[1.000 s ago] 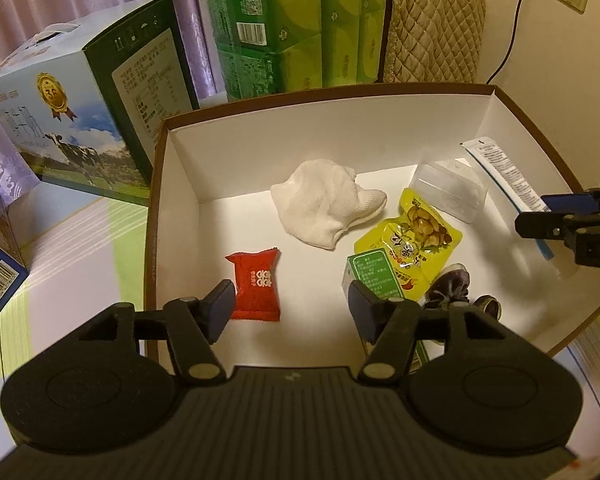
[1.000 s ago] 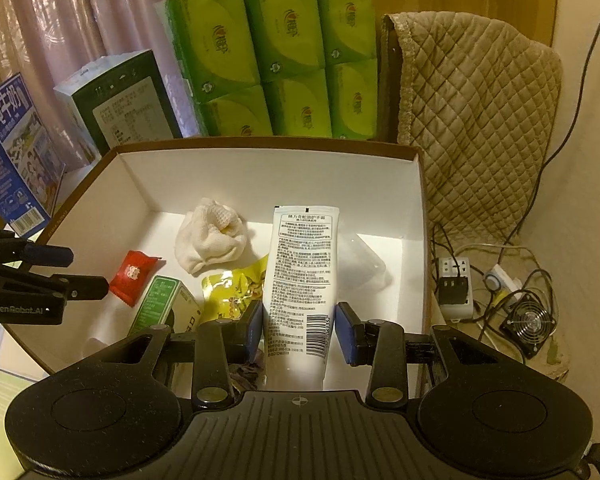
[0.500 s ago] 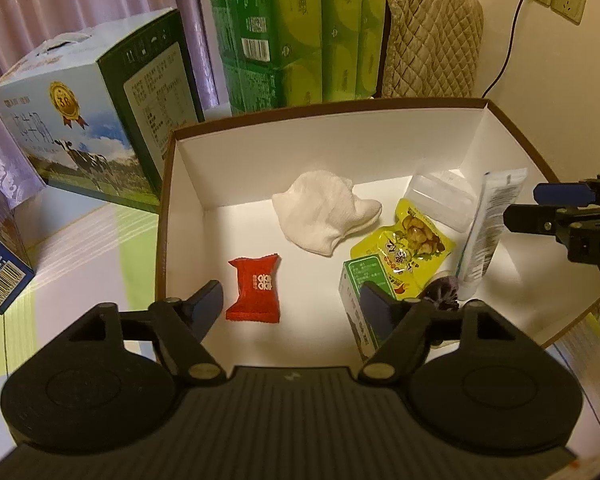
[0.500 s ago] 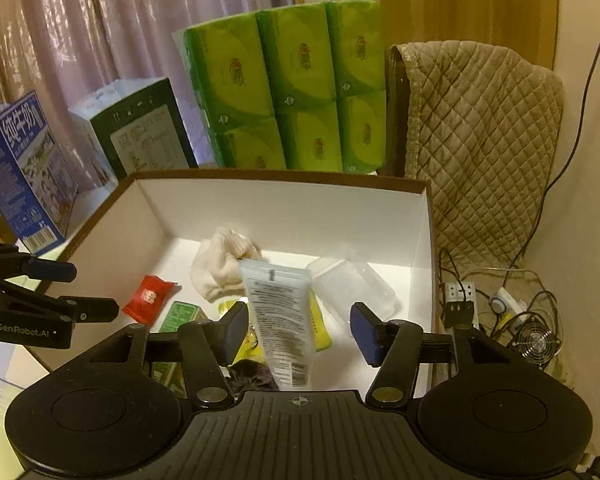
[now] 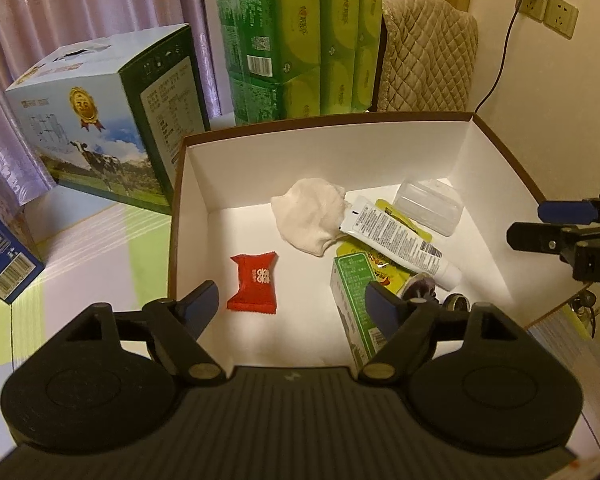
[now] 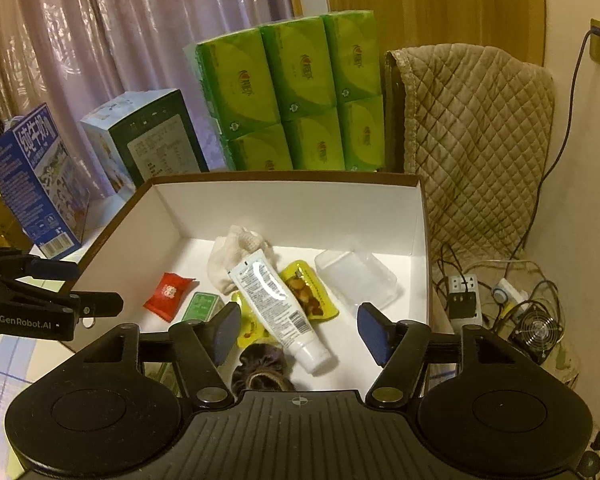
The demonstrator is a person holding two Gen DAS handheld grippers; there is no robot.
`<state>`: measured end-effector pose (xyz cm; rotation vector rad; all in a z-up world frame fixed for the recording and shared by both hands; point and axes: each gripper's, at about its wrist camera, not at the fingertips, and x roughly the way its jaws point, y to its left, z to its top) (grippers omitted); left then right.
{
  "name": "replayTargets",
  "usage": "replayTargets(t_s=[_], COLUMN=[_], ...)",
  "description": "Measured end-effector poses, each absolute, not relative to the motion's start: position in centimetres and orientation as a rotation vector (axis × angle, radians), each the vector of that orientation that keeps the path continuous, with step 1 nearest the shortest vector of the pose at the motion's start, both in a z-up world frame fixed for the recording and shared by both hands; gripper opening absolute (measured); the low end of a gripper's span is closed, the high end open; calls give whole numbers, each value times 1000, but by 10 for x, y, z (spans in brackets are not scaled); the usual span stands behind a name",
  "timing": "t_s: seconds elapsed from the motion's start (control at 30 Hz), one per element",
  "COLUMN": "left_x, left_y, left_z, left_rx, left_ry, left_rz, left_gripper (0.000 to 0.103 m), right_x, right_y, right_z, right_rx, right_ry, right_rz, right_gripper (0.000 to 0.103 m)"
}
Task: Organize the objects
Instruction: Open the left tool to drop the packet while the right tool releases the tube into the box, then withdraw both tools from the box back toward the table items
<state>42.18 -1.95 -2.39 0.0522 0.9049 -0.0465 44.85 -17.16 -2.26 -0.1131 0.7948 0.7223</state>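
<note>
The left gripper (image 5: pixel 290 303) hovers over the near left edge of the box (image 5: pixel 324 134), fingers spread wide and empty, with the red candy (image 5: pixel 254 283) lying just ahead of it. Further right, the white tube (image 6: pixel 278 305) rests slantwise across the yellow snack packet (image 6: pixel 306 292), touching the cloth (image 6: pixel 236 256). The right gripper (image 6: pixel 298 330) hangs above it, spread apart, grasping nothing.

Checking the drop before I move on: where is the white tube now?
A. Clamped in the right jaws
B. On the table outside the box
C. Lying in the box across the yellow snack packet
C: the white tube lies across the yellow snack packet inside the box, and the right gripper is open and empty.
</note>
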Motion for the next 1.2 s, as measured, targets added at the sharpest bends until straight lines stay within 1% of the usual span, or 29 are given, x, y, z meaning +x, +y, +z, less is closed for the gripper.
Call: replayTargets(t_s=[0.27,0.67,0.93,1.2], left_x=[401,353,306,252], left_y=[-19,-16,-11,0], left_z=[-12,8,8,2], left_rx=[36,-1,-35,-57], left_ry=[883,845,855,877], left_rz=[-32,-28,-27,-17], left_gripper=[80,81,83,84], right_x=[432,398,356,305], right_y=[-178,-192,-194,-189], right_z=[-14,2,2,-10], right_rx=[-102,-86,-70,-70], right_ry=[791,775,801,859], right_rz=[726,727,754,791], right_gripper=[62,63,63,63])
